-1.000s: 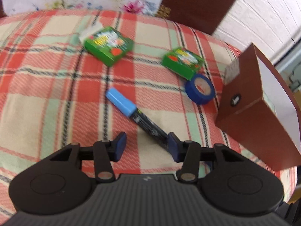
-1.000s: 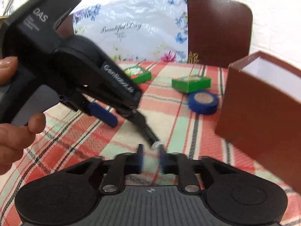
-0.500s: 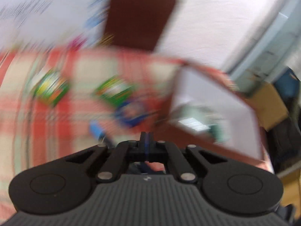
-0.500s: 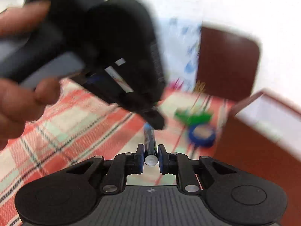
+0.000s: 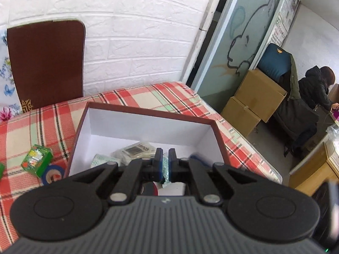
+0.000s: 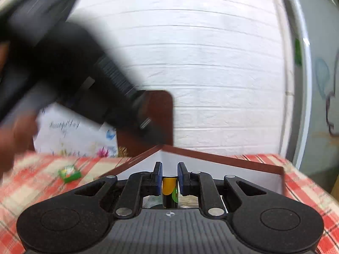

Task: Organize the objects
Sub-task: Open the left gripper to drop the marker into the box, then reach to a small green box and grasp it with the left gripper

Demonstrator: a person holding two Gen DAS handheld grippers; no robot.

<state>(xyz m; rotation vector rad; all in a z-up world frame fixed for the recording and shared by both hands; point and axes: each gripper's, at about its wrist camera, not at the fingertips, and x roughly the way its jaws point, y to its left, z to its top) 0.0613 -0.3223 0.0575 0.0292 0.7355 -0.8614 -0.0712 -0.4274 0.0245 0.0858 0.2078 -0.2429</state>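
A second ago the left gripper [image 5: 165, 162] stood spread around a blue-capped marker lying on the plaid surface [image 5: 21, 131]. Now it hangs over the open brown box [image 5: 148, 113], its fingers drawn almost together with only a thin slit and nothing visibly clamped. The marker no longer shows on the cloth. A blurred blue shape [image 5: 196, 156] inside the box, at 3 o'clock of the left fingers, may be its cap, so the marker has probably gone in with the wrapped packets [image 5: 135, 151].

The right gripper [image 6: 170, 173] has swung over the box too. Its fingers stand a little apart, with a black item with yellow and green patches [image 6: 169, 192] showing between them. I cannot tell whether they grip it or it lies below.

A green carton [image 5: 37, 160] and a blue tape roll [image 5: 53, 174], touching each other, sit outside at the box's 9 o'clock, so they look next for tidying.
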